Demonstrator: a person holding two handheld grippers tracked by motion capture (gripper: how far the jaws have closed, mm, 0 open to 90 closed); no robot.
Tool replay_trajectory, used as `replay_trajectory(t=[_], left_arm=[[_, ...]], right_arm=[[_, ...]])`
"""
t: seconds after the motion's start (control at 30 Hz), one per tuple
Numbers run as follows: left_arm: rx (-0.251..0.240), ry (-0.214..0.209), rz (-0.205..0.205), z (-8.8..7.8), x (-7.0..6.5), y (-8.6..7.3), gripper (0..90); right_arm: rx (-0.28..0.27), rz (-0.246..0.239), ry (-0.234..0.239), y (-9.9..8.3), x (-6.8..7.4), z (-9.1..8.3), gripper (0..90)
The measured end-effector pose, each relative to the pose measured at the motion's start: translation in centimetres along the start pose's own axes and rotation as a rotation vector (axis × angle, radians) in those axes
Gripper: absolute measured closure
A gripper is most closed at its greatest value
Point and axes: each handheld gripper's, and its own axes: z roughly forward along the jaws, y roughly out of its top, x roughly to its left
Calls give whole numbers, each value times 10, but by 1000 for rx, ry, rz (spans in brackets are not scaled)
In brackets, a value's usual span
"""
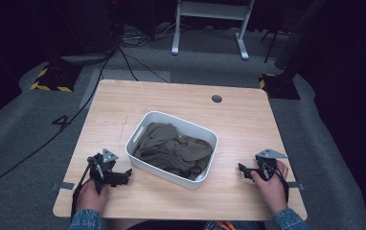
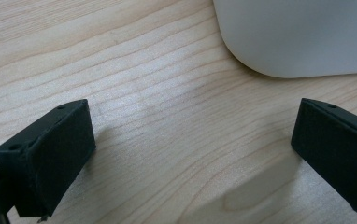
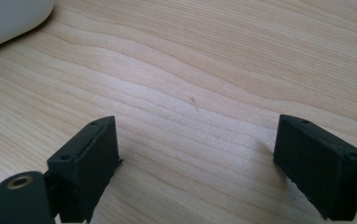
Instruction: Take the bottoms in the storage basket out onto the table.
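- Cloth [image 1: 174, 148], olive and crumpled, sits heaped inside the white bin [image 1: 138, 130] at mid-bench, nothing lifted out yet.
- Left hand-held gripper [image 1: 125, 176] rests on the bench [image 1: 123, 103] just beside the bin's near-left corner, jaws wide apart and empty (bare wood between them).
- Right hand-held gripper [image 1: 242, 170] lies off the bin's right side, jaws likewise spread, gripping nothing.
- Judging by this, the work looks unstarted: reaching in and grasping the cloth all remain.

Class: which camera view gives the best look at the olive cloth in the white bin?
The high view: the olive cloth lies crumpled inside the white bin, seen from above. Both gripper views catch just a bit of the bin's outer wall.
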Motion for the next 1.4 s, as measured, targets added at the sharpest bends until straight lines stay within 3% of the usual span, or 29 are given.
replay_trajectory(t=[0.93,0.97,1.07,1.23,1.33,1.4], left_arm=[[-2,4,1,0,0,0,0],[-2,4,1,0,0,0,0],[-2,4,1,0,0,0,0],[-2,4,1,0,0,0,0],[-2,4,1,0,0,0,0],[-1,4,1,0,0,0,0]], right_arm=[[2,-1,-1,1,1,1,135],[1,-3,3,1,2,1,135],[-4,-33,80,0,2,0,136],[-10,-24,91,0,0,-1,143],[-21,2,139,0,-3,-1,151],[-50,66,192,0,-7,-2,161]])
